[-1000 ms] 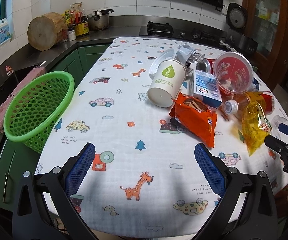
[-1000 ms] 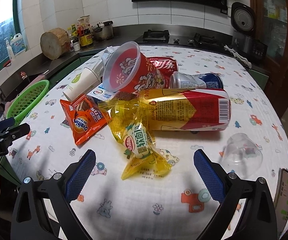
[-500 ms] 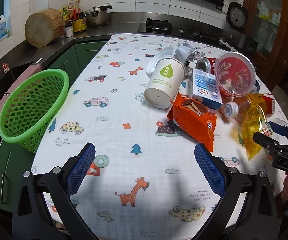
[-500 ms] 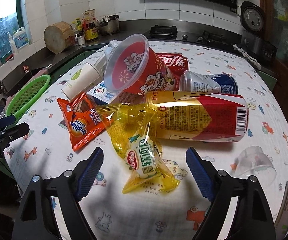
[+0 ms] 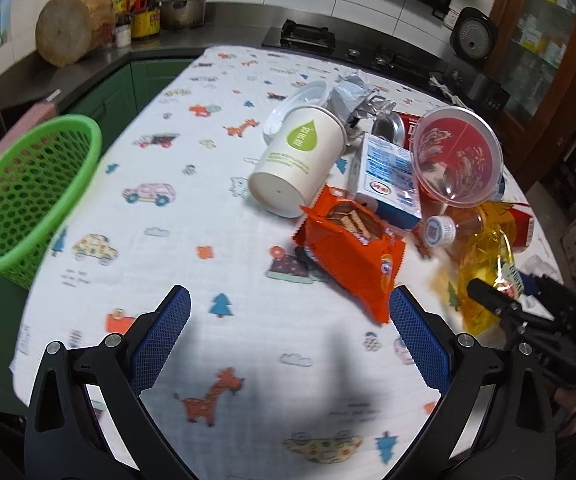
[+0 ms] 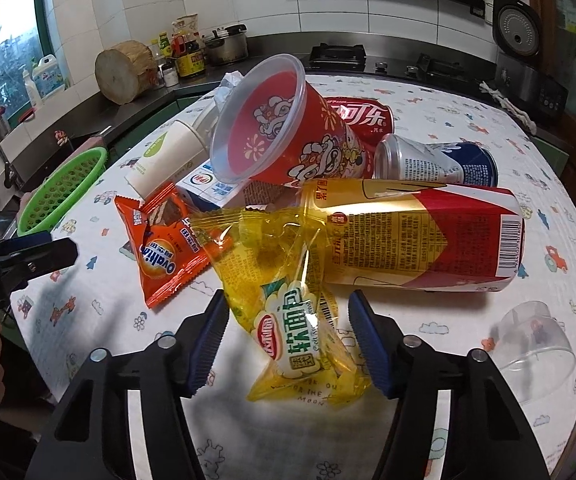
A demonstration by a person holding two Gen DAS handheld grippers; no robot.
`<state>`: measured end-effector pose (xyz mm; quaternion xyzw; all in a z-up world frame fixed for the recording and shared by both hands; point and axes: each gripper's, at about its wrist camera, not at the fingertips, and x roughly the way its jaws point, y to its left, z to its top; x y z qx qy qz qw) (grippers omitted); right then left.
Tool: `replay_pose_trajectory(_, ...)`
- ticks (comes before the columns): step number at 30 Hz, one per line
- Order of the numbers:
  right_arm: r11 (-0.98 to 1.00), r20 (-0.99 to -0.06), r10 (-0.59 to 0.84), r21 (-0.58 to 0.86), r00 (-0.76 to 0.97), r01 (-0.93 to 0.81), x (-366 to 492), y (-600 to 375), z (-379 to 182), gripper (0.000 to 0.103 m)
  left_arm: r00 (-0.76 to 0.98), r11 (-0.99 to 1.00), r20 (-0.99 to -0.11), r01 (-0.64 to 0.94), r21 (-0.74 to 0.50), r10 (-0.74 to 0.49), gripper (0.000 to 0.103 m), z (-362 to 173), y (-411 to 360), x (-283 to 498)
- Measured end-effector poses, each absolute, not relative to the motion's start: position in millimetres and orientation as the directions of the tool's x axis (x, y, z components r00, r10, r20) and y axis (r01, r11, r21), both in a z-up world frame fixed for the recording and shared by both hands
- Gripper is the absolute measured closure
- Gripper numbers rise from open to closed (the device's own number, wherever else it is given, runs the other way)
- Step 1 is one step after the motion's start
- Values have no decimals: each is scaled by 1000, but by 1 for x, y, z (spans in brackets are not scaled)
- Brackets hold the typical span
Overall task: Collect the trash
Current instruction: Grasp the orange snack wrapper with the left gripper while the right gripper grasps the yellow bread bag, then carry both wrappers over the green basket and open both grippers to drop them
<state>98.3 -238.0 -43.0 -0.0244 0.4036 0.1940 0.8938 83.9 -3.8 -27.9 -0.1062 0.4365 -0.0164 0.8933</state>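
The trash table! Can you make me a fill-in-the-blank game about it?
1. The basket at the table's edge is colored ____.
2. The right gripper has its jaws around the ____ wrapper.
3. The left gripper holds ____.
4. The white paper cup lies on its ____.

Missing words: green; yellow; nothing; side

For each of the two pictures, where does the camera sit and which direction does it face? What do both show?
Left wrist: sits on the left gripper, open above bare tablecloth, facing the trash pile and stove; the right gripper shows at right.
Right wrist: sits on the right gripper, open around the yellow wrapper, facing the counter; the left gripper shows at left.
Shared: orange wrapper, green basket.
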Motion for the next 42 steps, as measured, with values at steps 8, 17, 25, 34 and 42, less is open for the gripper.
replay_pose_trajectory(8, 914, -717, 360, 142, 597, -381, 92, -244, -41, 55, 593, 964, -785, -55, -261, -179, 5, -34, -26, 102)
replay_pose_trajectory(17, 909, -701, 382, 167, 602, -382, 81, -256, -38, 55, 546, 954, -809, -55, -294, -218, 9, -51, -47, 125)
replay_pose_trajectory(25, 907, -695, 389, 176, 604, -382, 79, -261, -38, 55, 521, 959, -830, -72, -274, -198, 20, -62, -53, 141)
replay_pose_trajectory(34, 906, -698, 390, 174, 601, -386, 78, -256, -37, 55, 522, 953, -821, -46, -299, -232, 54, -66, -45, 143)
replay_pose_trajectory(42, 897, -696, 404, 176, 594, -404, 75, -246, -30, 55, 524, 943, -802, 6, -333, -286, 77, -63, -37, 134)
